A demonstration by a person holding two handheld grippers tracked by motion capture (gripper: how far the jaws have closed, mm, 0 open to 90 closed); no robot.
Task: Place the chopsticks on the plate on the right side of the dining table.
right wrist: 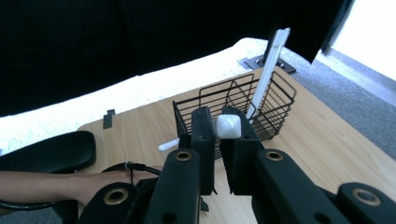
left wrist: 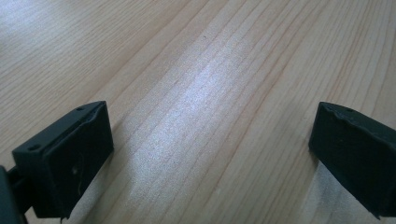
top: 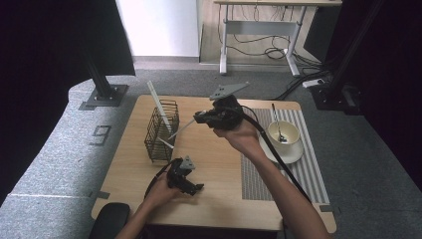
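- Right gripper [top: 199,118] pinches a white utensil [top: 181,128] above the table [top: 219,194], angled toward the wire basket [top: 161,132]; left gripper [left wrist: 210,154] rests spread near the table's front edge.
- Best approach, I'd say: lift the utensil's low tip over the basket rim, then lower it in beside the white stick [top: 157,107].
- Utensil's type is hard to make out.

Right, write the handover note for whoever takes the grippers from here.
Right gripper: shut on a white utensil, raised above the table, tip pointing toward the black wire basket.
Left gripper: open, nothing between the jaws, low over the wooden table near its front edge.
Done: one white utensil stands in the basket and another leans in it.
Left: probably drop the held one into the basket. A metal spoon sits in the cup on the saucer to the right.
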